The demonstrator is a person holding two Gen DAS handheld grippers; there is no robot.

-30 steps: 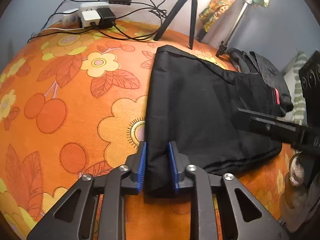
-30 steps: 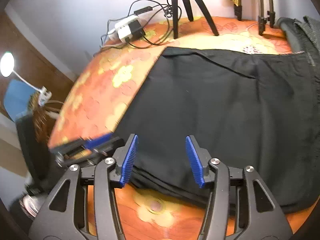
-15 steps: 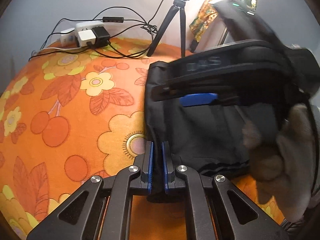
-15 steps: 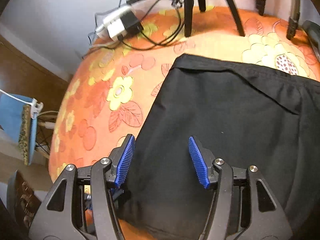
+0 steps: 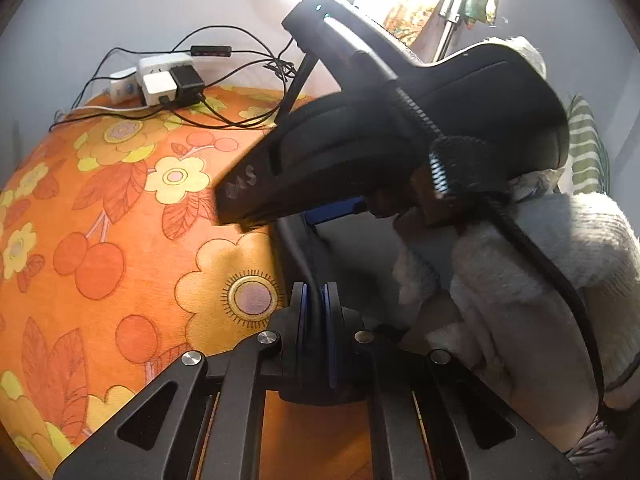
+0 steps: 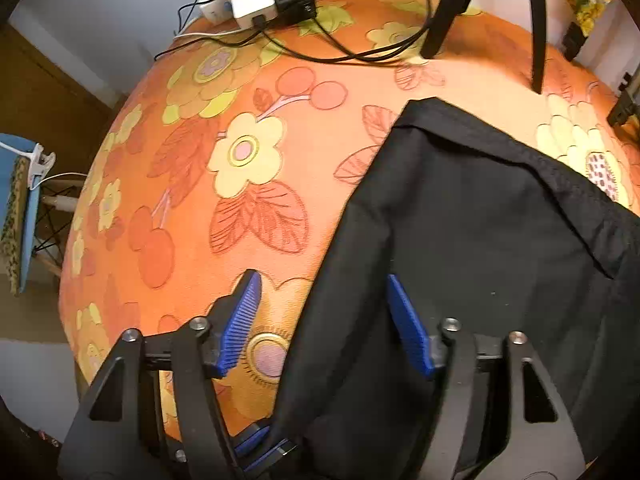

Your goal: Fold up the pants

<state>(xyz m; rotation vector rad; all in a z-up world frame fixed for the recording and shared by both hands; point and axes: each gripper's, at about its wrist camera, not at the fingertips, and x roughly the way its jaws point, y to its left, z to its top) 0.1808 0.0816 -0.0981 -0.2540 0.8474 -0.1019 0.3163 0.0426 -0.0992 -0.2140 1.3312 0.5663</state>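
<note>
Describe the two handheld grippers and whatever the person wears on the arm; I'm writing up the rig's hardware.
Both are matte black plastic with silver screws. The left gripper has thin blue pads. The right gripper has ribbed blue pads; from the left view its body bears pale lettering, a coiled metal spring, a black cable and a small green light. The sleeve is fluffy off-white fleece.

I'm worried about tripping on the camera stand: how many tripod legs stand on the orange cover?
2 show in the right wrist view: one leg beside the cables, another leg further right, beyond the black pants. A third may be cropped out.
</note>
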